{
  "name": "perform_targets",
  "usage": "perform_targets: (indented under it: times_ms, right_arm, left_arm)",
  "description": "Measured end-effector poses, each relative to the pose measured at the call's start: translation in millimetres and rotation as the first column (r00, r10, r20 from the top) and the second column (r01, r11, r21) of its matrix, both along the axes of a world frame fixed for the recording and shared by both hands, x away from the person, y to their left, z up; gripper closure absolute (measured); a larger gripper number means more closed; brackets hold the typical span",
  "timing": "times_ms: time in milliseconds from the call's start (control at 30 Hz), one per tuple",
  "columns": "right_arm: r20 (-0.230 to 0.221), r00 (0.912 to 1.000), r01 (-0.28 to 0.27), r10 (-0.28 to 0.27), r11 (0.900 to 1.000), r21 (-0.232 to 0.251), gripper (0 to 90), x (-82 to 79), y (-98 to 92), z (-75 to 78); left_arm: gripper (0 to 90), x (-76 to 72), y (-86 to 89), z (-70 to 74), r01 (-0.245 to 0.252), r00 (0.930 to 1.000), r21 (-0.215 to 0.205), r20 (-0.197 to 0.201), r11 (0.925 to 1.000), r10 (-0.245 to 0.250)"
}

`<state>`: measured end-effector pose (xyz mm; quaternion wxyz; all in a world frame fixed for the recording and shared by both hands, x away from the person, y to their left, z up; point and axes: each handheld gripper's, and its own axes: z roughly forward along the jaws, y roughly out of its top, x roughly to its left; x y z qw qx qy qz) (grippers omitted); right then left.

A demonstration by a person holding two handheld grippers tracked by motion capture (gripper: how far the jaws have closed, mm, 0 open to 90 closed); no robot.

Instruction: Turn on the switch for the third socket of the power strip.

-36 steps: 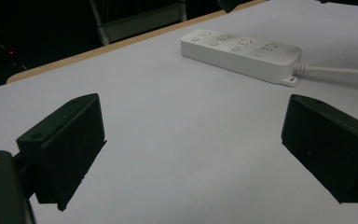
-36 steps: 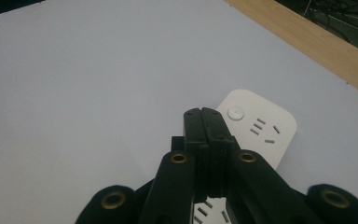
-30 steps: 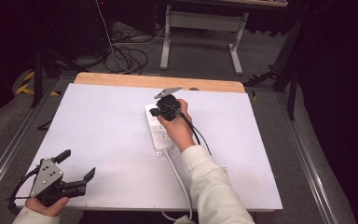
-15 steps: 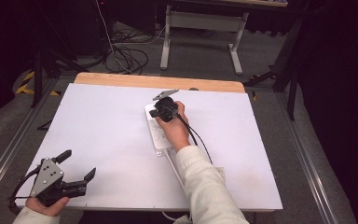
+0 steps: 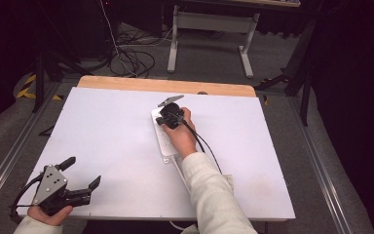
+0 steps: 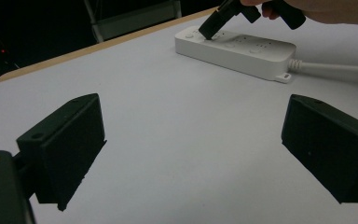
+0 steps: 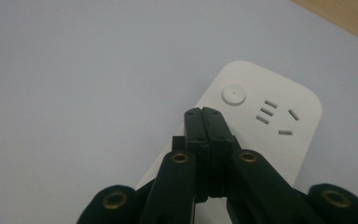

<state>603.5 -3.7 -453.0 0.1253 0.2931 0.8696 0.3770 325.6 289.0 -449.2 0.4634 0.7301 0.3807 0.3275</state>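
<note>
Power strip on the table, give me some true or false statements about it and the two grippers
1. The right gripper has its jaws shut together above the power strip. True.
2. A plug sits in one of the strip's sockets. False: the sockets in the right gripper view are empty.
3. The left gripper is clamped on the strip's cable. False: its jaws stand wide open over bare table, far from the strip.
4. The round button lies near the strip's rounded end. True.
5. The strip is black. False: it is white.
</note>
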Motion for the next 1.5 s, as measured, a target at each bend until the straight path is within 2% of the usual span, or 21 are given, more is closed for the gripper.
perform_targets:
  times_ms: [367,800,1167,1500]
  right_arm:
    - [-0.012,0.9999,0.010,-0.010,1.000,0.011,90.0,-0.2,-0.9,-0.6]
    - [0.012,0.9998,0.016,-0.016,1.000,-0.016,90.0,-3.4,2.5,-1.5]
    - [0.001,0.9994,0.033,-0.033,0.999,-0.006,90.0,-4.0,2.4,-2.9]
    - [0.003,0.9992,0.040,-0.040,0.999,-0.018,90.0,-4.7,4.0,-2.9]
  left_arm:
    - [6.4,-0.1,-0.7,-0.3,0.001,1.0000,0.001,-0.003,1.0000,-0.001]
    - [6.4,0.0,-0.7,-0.1,0.000,1.0000,0.008,0.001,1.0000,0.000]
    - [6.4,-0.1,-1.2,-0.2,0.003,1.0000,0.004,-0.002,1.0000,-0.003]
    - [6.4,0.1,-1.7,-0.4,0.002,1.0000,0.005,-0.003,1.0000,-0.002]
